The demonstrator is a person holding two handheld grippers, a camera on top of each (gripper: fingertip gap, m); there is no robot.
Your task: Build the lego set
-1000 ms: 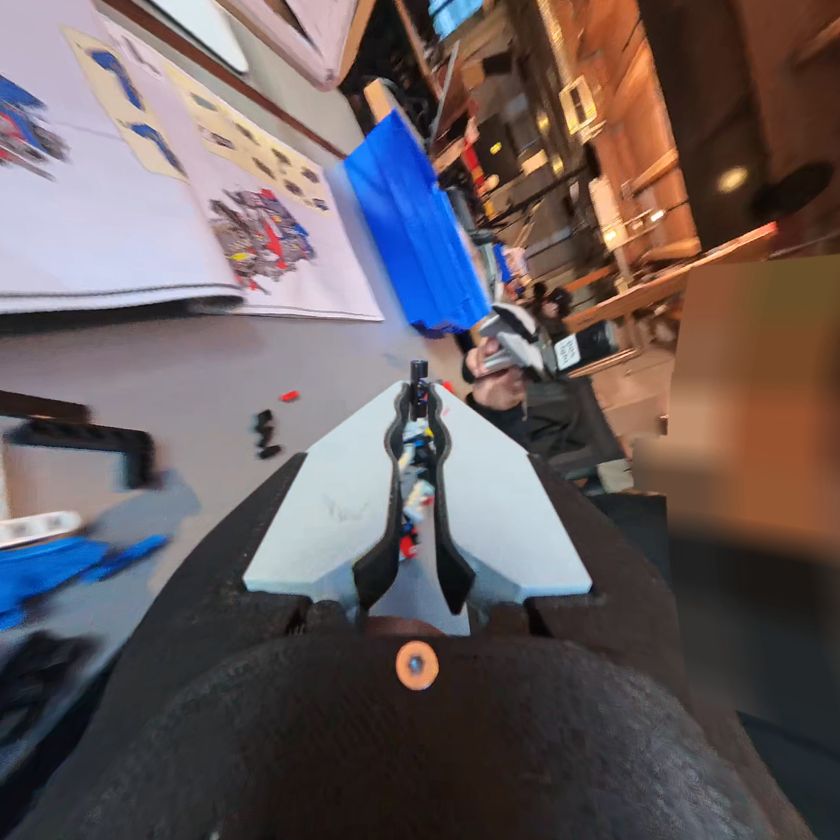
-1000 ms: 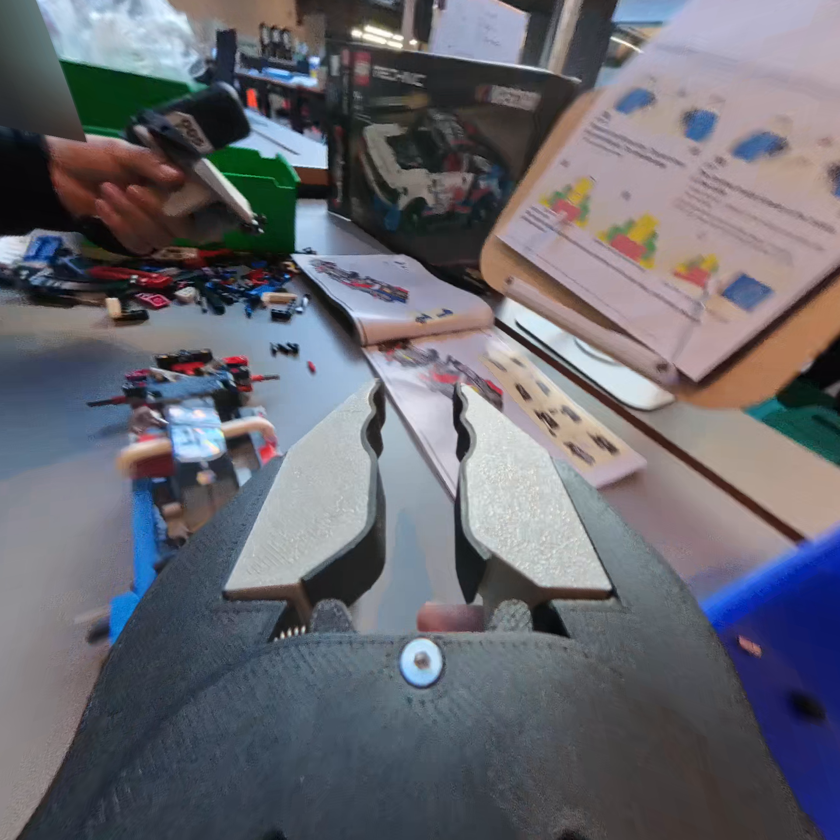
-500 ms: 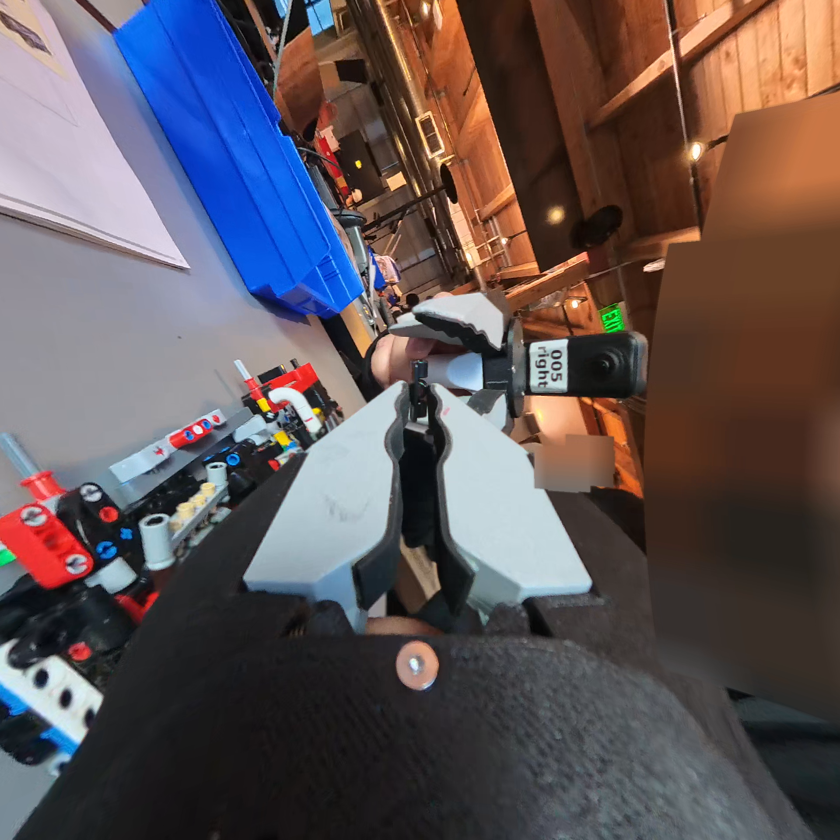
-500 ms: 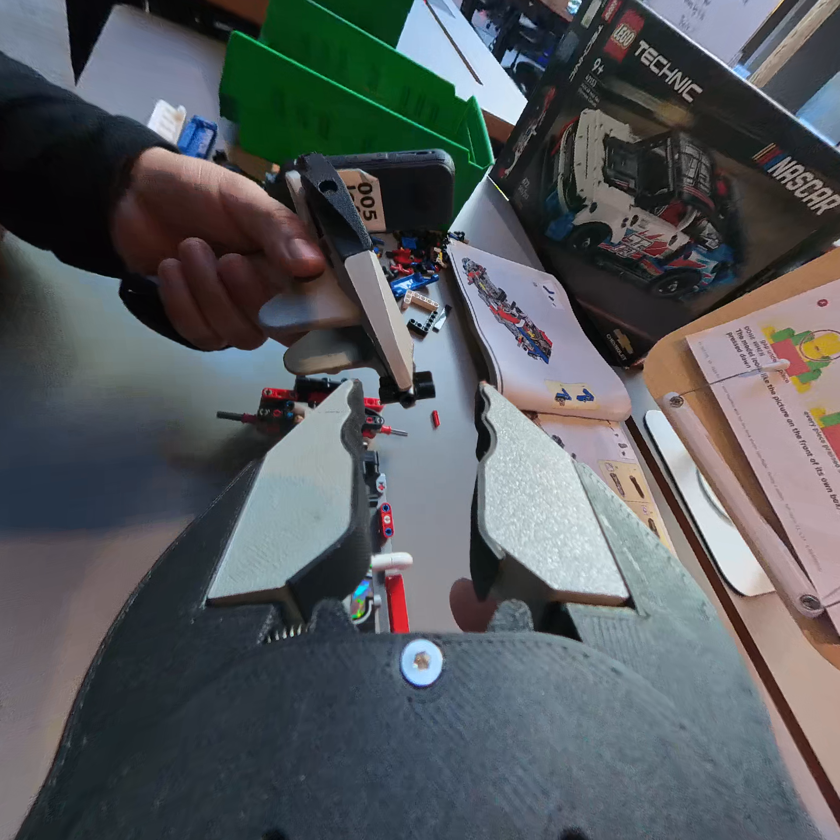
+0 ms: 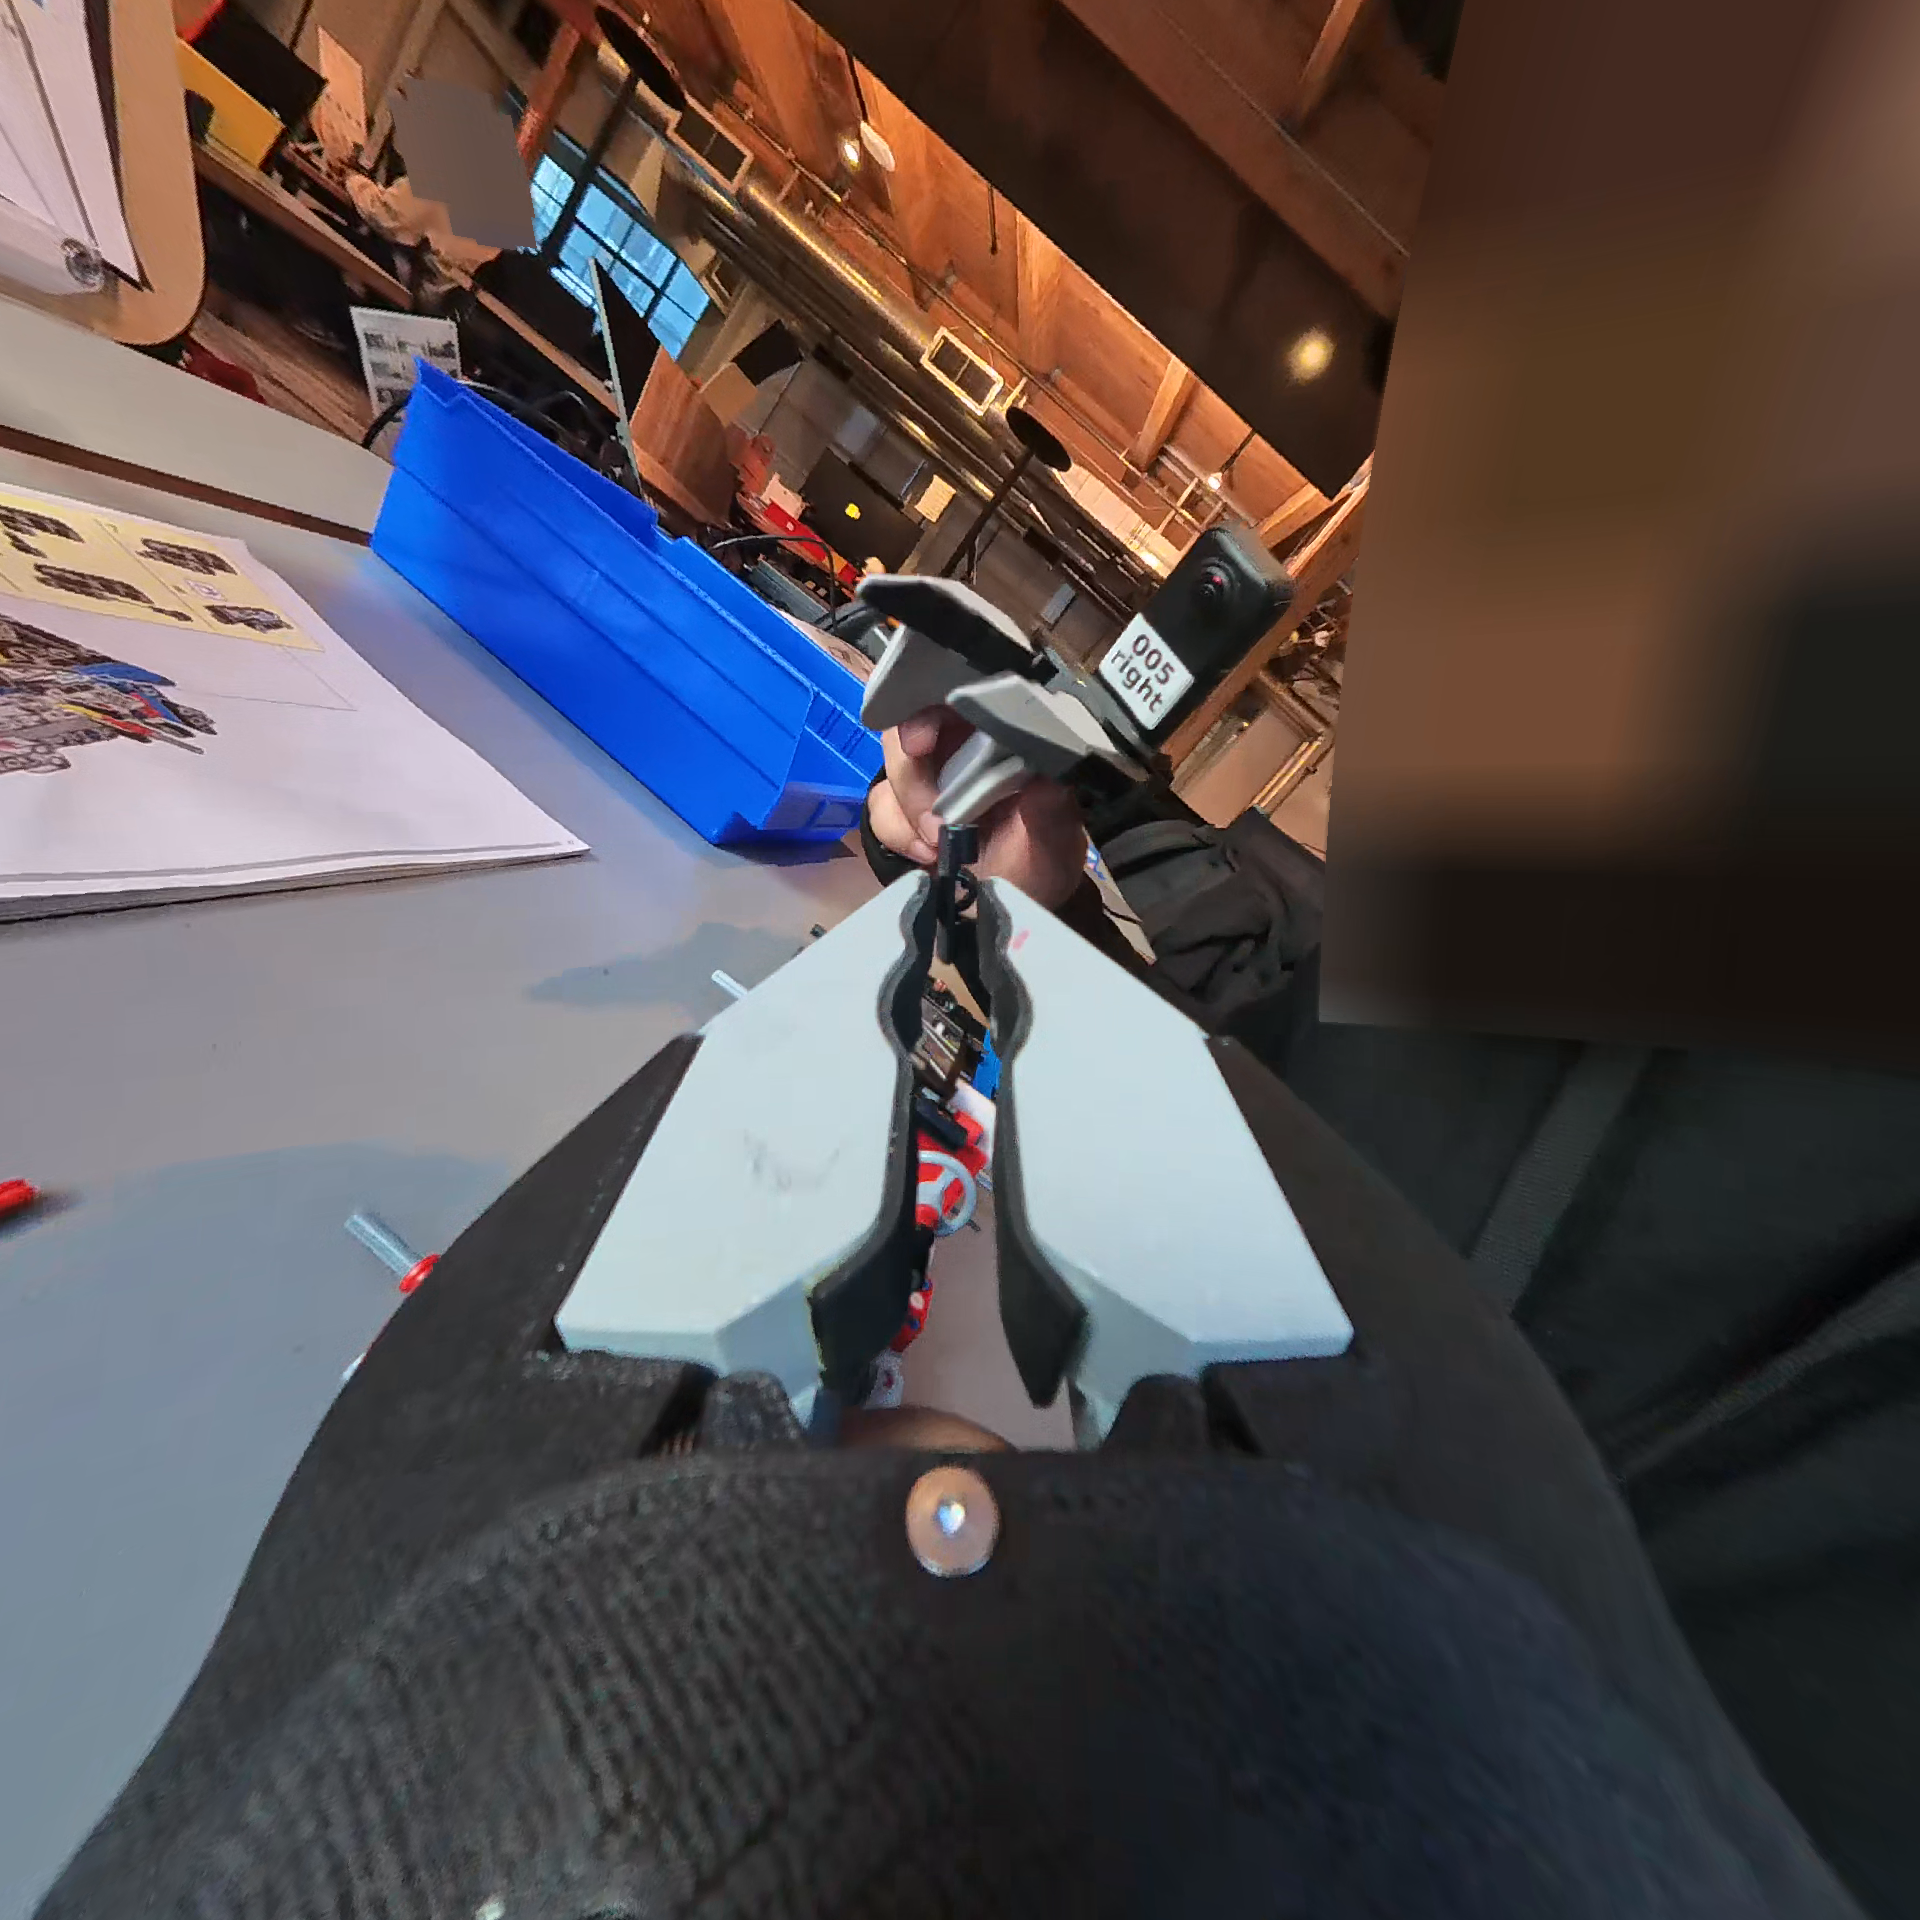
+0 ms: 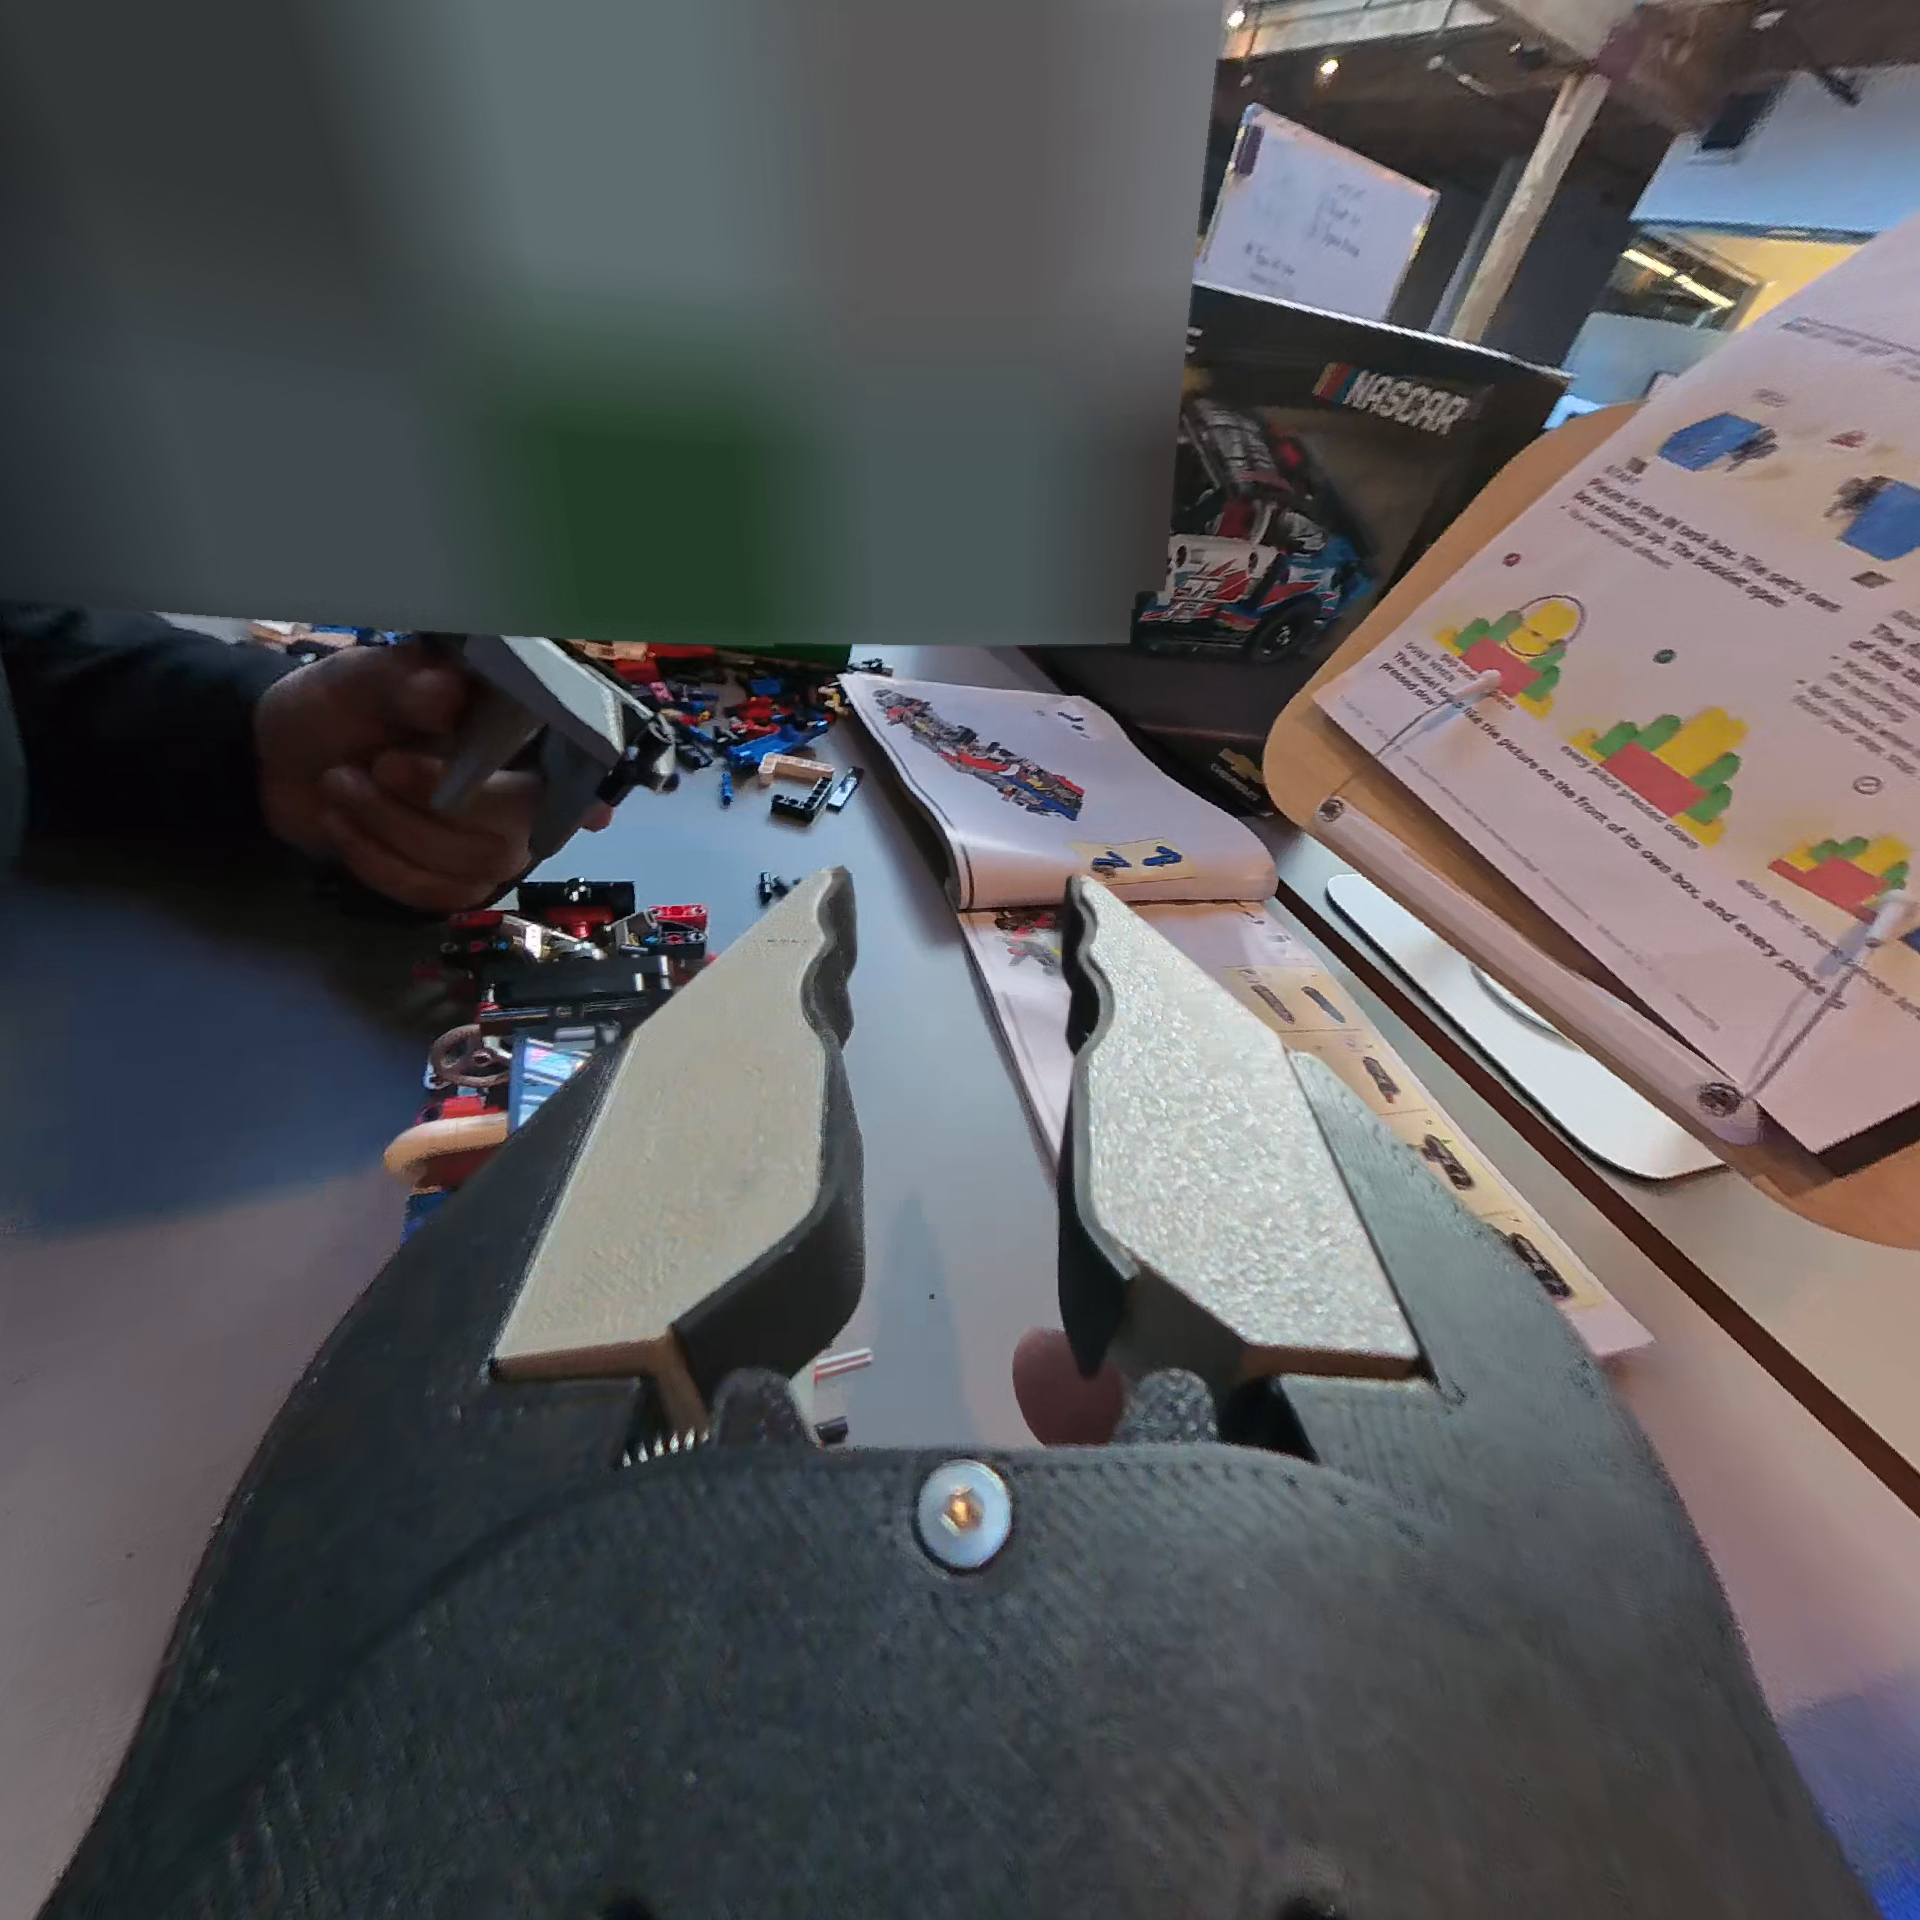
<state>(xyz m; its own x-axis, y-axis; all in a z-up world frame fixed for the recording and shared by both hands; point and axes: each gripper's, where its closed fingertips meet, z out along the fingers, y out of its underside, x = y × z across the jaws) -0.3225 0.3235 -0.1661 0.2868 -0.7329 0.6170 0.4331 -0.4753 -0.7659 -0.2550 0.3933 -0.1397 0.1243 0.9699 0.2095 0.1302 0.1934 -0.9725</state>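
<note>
My left gripper (image 5: pixel 951 902) is shut on a small black lego piece (image 5: pixel 951 844) that sticks out past its tips, held above the table. The partly built model shows through the gap between its fingers in the left wrist view (image 5: pixel 940 1174). In the right wrist view the red, black and blue model (image 6: pixel 582 961) lies on the grey table (image 6: pixel 935 1091), left of my right gripper (image 6: pixel 956 920). My right gripper is open and empty. It also shows beyond the left one in the left wrist view (image 5: pixel 935 665). The left gripper (image 6: pixel 639 764) is above and behind the model.
An open instruction booklet (image 6: pixel 1039 790) lies right of the model; it also shows in the left wrist view (image 5: pixel 208 748). Loose pieces (image 6: pixel 748 717) are scattered behind. The set's box (image 6: pixel 1330 499) and a wooden stand with a sheet (image 6: pixel 1662 727) stand at the right. A blue bin (image 5: pixel 623 623) sits beyond the booklet.
The left gripper has swung round with the black piece still in it, so the booklet and bin show again. In the right view the left gripper has drawn away to the left.
</note>
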